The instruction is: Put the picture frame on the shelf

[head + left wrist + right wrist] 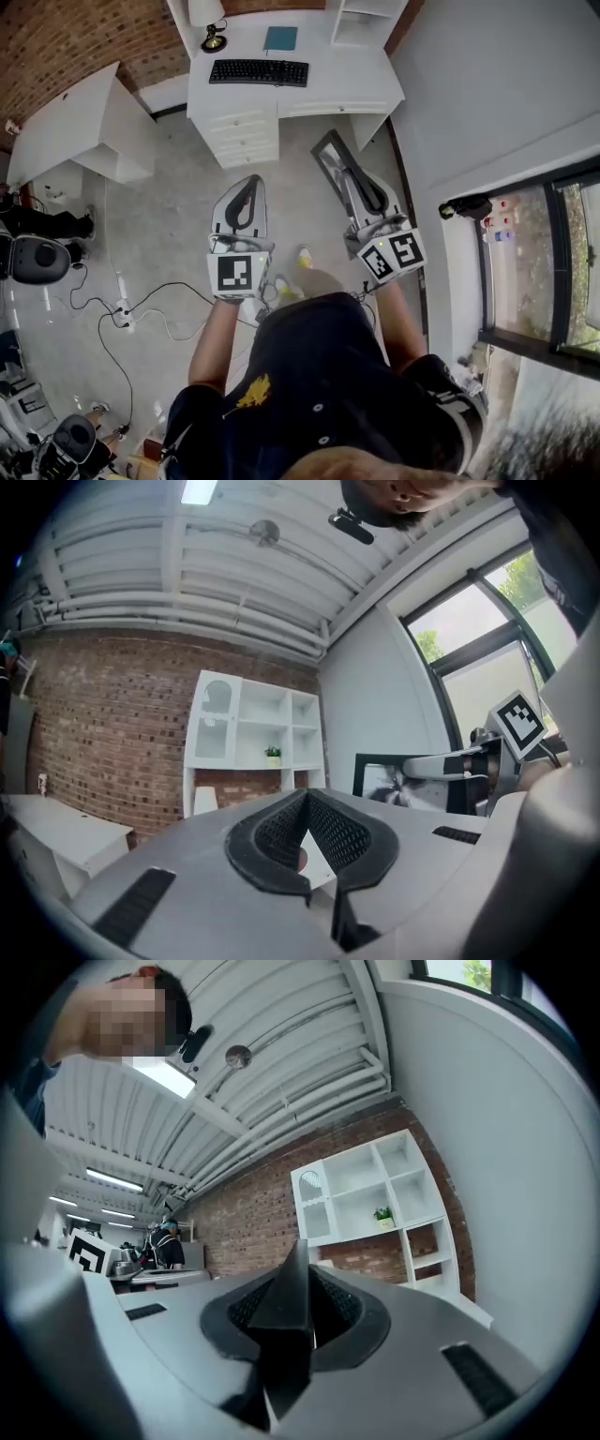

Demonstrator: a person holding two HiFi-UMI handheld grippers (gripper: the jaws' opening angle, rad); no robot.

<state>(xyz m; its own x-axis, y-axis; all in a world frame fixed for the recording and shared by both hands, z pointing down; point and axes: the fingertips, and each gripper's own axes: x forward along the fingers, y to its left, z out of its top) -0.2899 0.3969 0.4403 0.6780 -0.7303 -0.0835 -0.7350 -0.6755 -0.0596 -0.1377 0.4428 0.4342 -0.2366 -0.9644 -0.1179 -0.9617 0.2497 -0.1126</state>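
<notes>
- Brick wall (103,724) backs the far side of a room with a grey floor. A white counter (347,75) stands against it with a black keyboard (259,71), a lamp (208,23) and a blue notebook (280,38) on top.
- A white cubby shelf (349,1174) rises over the counter's right end, with a small potted plant (382,1215) in one middle compartment. The other compartments in view look bare.
- The right tool (361,192) is clamped on the picture frame (330,155). In the right gripper view, the frame's dark edge runs straight up between the pads.
- The left tool (251,180) has its jaws closed tip to tip with nothing between them. It hangs just left of the other tool and does not touch the frame.
- The frame is carried in the air over the floor, well short of the counter and the shelf.
- The shelf lies ahead of the right tool and somewhat above it. The frame's long side runs forward along the jaws, edge-on to the cubbies.
- Judged from this, the right hand is nearer to the shelf and has to carry the frame forward and up. The frame would probably need turning to stand face-out in a compartment.
</notes>
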